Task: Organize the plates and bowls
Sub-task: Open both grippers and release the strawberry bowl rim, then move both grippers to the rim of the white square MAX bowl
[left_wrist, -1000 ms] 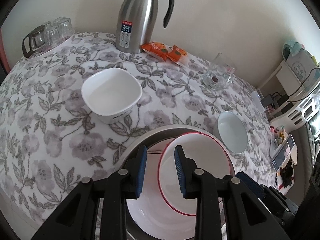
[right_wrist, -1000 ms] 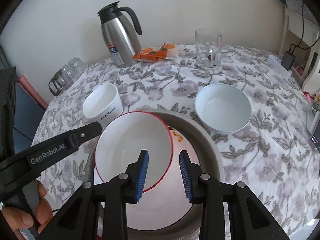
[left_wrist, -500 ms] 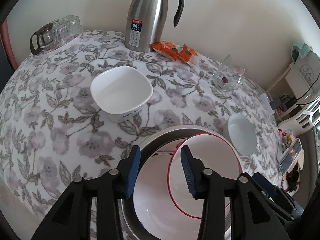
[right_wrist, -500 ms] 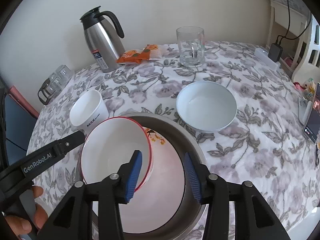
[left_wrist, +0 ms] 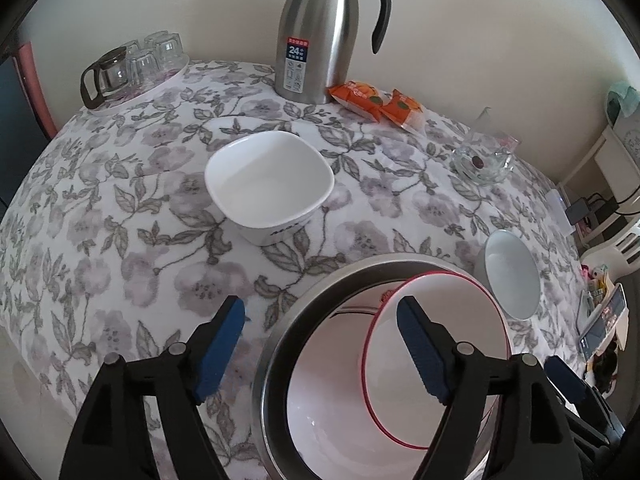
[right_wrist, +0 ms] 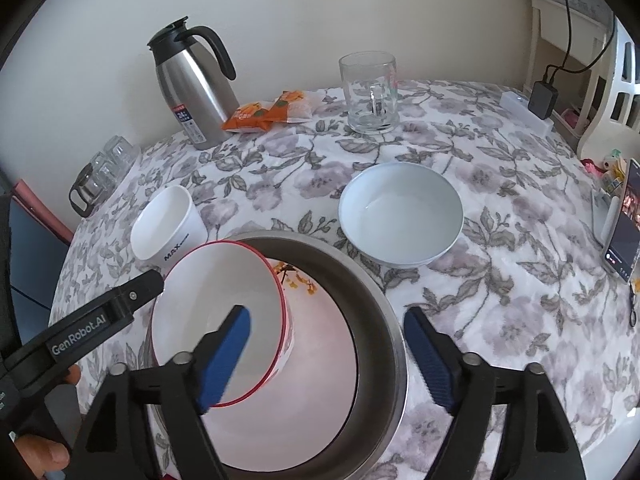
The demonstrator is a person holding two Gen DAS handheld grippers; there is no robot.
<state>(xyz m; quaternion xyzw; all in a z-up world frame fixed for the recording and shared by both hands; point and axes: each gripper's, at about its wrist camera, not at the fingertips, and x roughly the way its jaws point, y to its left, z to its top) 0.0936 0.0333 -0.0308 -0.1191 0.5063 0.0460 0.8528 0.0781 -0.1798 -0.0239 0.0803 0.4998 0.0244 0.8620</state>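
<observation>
A steel basin (left_wrist: 304, 300) (right_wrist: 376, 292) stands on the flowered tablecloth with a large pinkish-white bowl (right_wrist: 320, 360) in it. A red-rimmed bowl (left_wrist: 452, 340) (right_wrist: 208, 300) leans tilted inside that. My left gripper (left_wrist: 320, 344) has its jaws opening; one finger hangs over the cloth, the other over the red-rimmed bowl, and the pads press on nothing. My right gripper (right_wrist: 328, 356) is opening too, astride the basin's right rim. A square white bowl (left_wrist: 268, 184) (right_wrist: 168, 224) and a round white bowl (left_wrist: 512, 280) (right_wrist: 400, 212) sit empty on the cloth.
At the back stand a steel thermos (left_wrist: 316, 36) (right_wrist: 192, 88), orange snack packets (left_wrist: 376, 104), a glass mug (right_wrist: 370, 92) and a tray of glasses (left_wrist: 132, 68). A phone (right_wrist: 622, 232) leans at the table's right edge. A hand (right_wrist: 40, 452) holds the left gripper.
Both grippers' jaws have spread from nearly closed to wide apart. The red-rimmed bowl now leans more toward the basin's left side in the right wrist view.
</observation>
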